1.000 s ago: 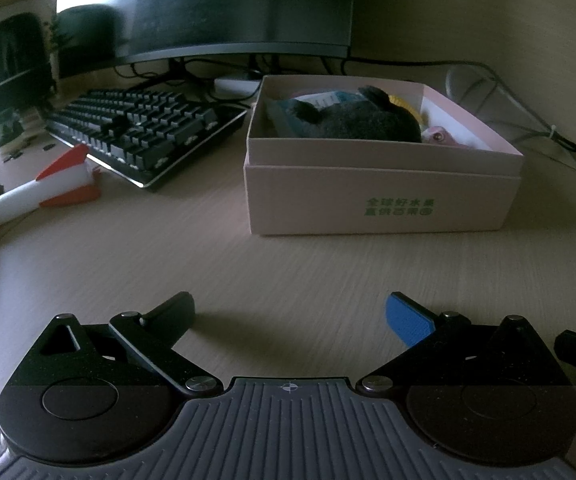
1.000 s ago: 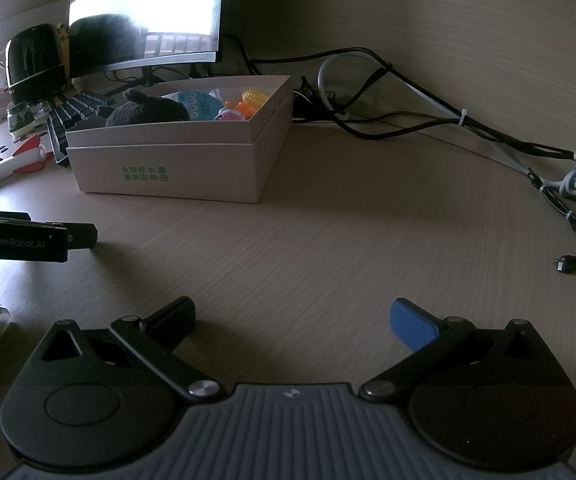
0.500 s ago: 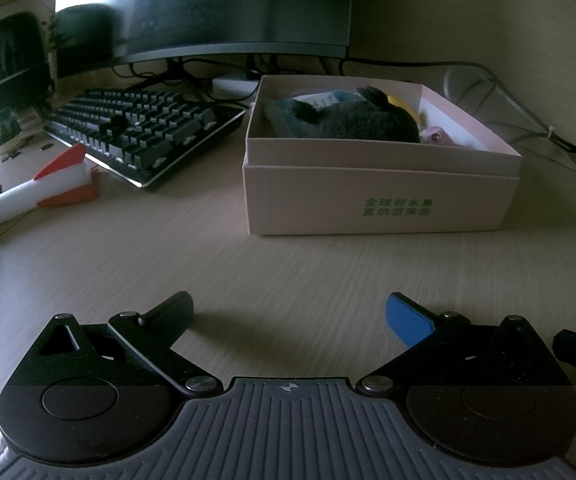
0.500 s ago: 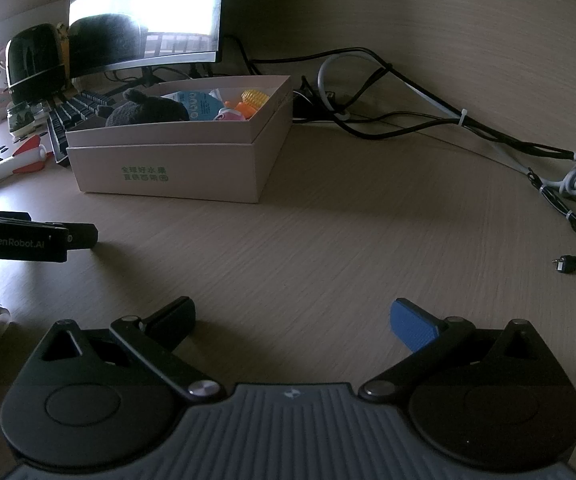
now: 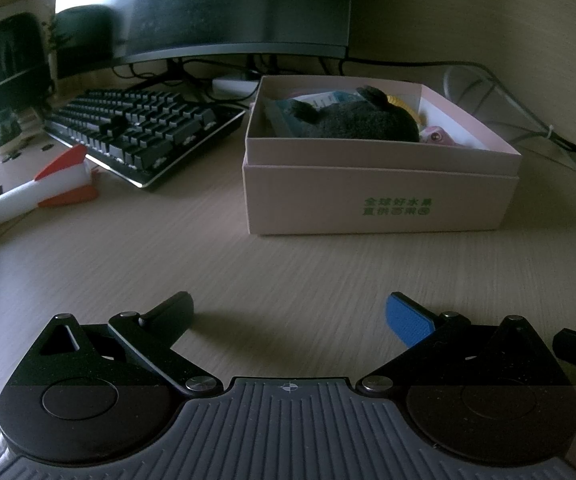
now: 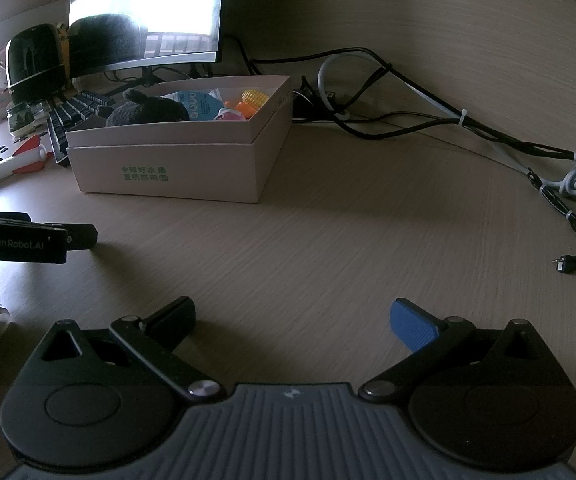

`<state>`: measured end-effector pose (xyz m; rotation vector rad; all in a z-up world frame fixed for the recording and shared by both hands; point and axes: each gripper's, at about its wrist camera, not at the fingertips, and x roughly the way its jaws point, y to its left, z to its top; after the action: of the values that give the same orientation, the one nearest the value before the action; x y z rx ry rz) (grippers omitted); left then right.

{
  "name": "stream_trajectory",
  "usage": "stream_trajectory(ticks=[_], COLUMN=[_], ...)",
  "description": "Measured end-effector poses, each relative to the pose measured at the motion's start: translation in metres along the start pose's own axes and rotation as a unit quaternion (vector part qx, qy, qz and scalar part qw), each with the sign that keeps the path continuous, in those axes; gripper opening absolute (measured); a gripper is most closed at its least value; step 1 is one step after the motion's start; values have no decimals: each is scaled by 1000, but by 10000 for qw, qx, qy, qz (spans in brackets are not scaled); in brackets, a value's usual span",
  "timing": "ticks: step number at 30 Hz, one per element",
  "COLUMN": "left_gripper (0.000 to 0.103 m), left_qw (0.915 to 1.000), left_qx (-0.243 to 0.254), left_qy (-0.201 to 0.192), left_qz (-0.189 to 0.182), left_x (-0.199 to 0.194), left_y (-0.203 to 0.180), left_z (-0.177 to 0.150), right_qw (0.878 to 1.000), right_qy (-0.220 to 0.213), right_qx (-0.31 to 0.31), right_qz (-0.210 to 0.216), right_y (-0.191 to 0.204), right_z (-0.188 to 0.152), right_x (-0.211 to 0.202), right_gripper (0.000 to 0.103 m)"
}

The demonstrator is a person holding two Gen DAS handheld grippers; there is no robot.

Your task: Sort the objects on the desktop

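A pale pink box (image 5: 380, 196) (image 6: 176, 164) stands on the wooden desk, holding a dark plush toy (image 5: 360, 120) (image 6: 144, 112) and several small colourful items (image 6: 244, 106). A white and red toy rocket (image 5: 36, 192) (image 6: 12, 162) lies on the desk left of the box, in front of the keyboard. My left gripper (image 5: 290, 316) hovers open over bare desk, well short of the box. My right gripper (image 6: 292, 318) is open too, with nothing between its fingers. The left gripper's side shows at the left edge of the right wrist view.
A black keyboard (image 5: 144, 128) and a monitor (image 5: 208, 8) stand behind the rocket. A dark round appliance (image 5: 12, 60) sits far left. Cables (image 6: 488, 136) run along the back right, with a loose plug (image 6: 566, 262) near the right edge.
Both grippers stay open and almost still. The left wrist view has drifted slightly, so the box and rocket sit a little higher in frame.
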<state>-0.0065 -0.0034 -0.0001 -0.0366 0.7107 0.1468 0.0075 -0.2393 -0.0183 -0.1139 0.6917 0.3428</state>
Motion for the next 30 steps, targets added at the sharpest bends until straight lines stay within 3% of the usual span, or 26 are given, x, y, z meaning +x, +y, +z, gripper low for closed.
stream_trajectory(ticks=[30], left_gripper=[103], left_qw=[9999], left_qx=[-96], left_qy=[-38], left_qz=[-92], left_x=[-1], left_y=[3], left_z=[0], right_qw=[10000], right_qy=[0], right_qx=[-4], right_qz=[3], right_y=[0], right_z=[0], right_x=[0], right_gripper=[103])
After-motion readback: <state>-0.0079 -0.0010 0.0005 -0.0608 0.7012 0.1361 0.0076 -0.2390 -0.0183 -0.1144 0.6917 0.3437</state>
